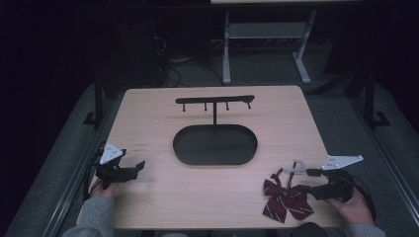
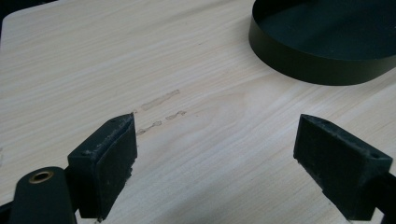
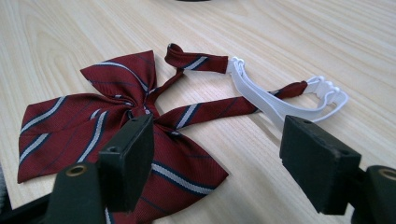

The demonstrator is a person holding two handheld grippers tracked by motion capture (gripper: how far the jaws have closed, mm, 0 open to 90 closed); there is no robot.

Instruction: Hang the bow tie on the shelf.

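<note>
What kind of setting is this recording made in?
Probably a lab or workshop recording station: a lone wooden table in a dark room, cables on the floor behind it, a metal desk frame beyond, and handheld grippers beside staged props.

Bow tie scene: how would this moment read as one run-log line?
left gripper: open, over bare table | right gripper: open, at bow tie, not gripping | stand: hooks empty

Striped woven cloth bow tie (image 3: 116,116) with white elastic strap (image 3: 280,100) — on matt, pale wood-grain table (image 3: 70,32).
</note>
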